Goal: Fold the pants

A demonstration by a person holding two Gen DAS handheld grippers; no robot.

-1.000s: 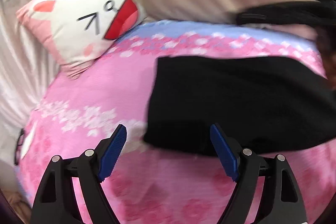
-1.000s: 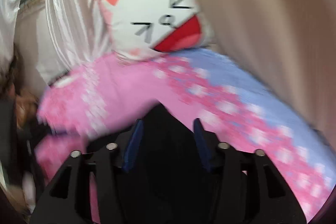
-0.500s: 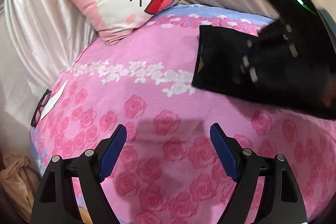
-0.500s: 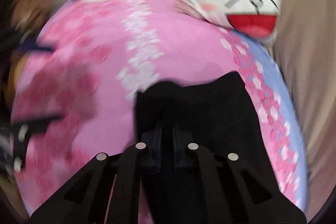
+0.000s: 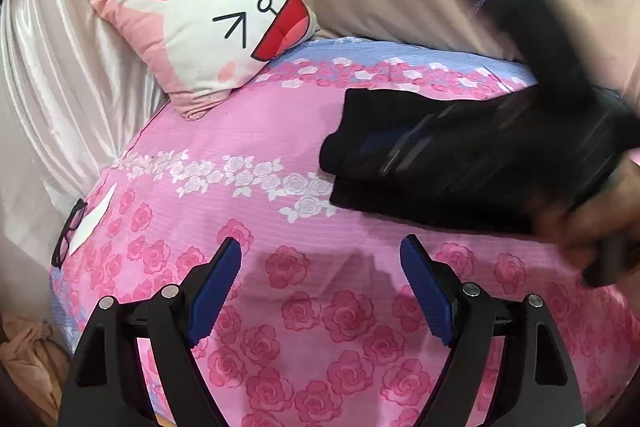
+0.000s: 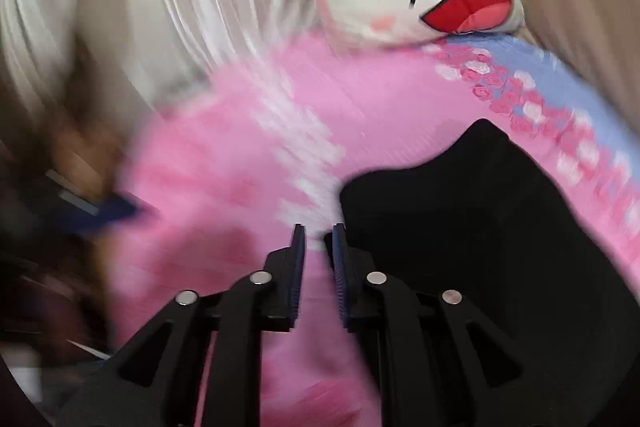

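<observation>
Lying folded, black pants [image 6: 480,227] touch the opening right hand-held gripper [image 6: 318,233].

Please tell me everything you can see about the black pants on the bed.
The black pants are plain dark cloth, folded into a compact, roughly rectangular stack with layered edges at its left end in the left wrist view. They lie flat on the pink rose-printed bedsheet, near its blue border, apart from the rabbit-face cushion. The right gripper, blurred, is at their edge; its jaws are opening and only sheet shows between them. The left gripper is apart from them. No pockets or labels can be made out.
</observation>
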